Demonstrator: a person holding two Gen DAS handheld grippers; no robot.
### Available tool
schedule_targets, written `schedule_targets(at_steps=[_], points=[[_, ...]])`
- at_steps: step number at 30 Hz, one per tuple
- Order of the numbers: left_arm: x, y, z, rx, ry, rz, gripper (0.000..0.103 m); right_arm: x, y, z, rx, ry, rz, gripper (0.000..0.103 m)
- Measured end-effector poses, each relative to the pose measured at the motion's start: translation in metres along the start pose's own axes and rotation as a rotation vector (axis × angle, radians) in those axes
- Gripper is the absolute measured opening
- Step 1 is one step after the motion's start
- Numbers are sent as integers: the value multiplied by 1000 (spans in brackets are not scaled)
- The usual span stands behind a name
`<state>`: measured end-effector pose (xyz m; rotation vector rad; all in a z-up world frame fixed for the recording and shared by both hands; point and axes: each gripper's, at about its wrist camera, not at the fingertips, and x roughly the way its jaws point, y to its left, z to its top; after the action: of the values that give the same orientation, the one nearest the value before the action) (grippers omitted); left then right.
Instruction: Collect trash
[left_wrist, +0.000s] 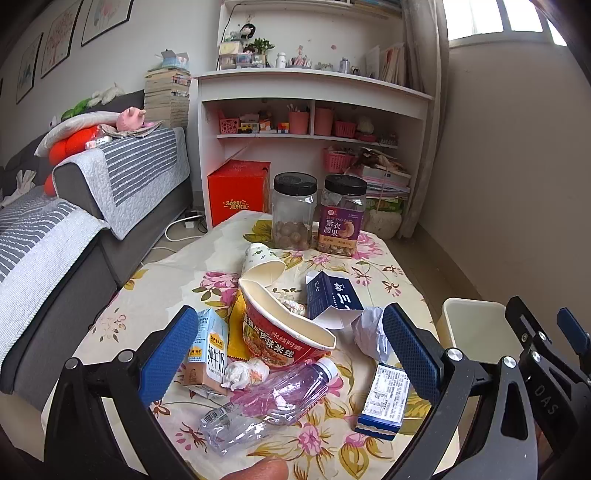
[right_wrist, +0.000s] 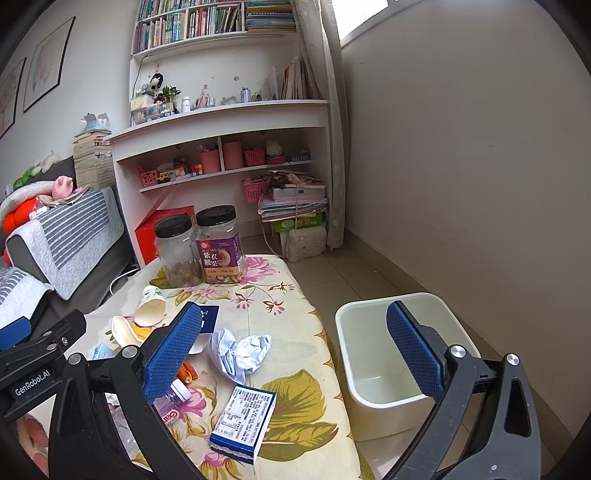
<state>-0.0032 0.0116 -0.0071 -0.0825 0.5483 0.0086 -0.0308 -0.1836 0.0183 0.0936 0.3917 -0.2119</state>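
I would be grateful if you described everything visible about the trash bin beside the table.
The trash bin is a cream, rounded-rectangular tub that looks like smooth plastic, with no lid or liner showing. It stands upright on the tiled floor, close beside the edge of the table near the wall, and looks empty inside. The open right gripper hangs over table and bin without touching it. The left wrist view shows only its top.
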Motion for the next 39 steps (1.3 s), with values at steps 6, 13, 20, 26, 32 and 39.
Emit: schedule_targets(at_steps=[6, 13, 20, 26, 32, 39], points=[[3, 3, -3, -45, 14, -24, 97, 1, 0, -2, 11, -4, 6, 96], [0, 7, 4, -123, 24, -67, 97, 2, 0, -2, 9, 6, 6, 96], [12, 17, 15, -133, 80, -92, 97, 7, 4, 3, -28, 44, 14, 96], [32, 37, 46, -163, 96, -149, 97, 24, 12, 30, -59, 136, 26, 96], [98, 46, 57, -148, 347, -87, 97, 66, 24, 49, -87, 292, 72, 96], [159, 47, 20, -244, 638, -51, 97, 125, 20, 27, -50, 419, 80, 96]])
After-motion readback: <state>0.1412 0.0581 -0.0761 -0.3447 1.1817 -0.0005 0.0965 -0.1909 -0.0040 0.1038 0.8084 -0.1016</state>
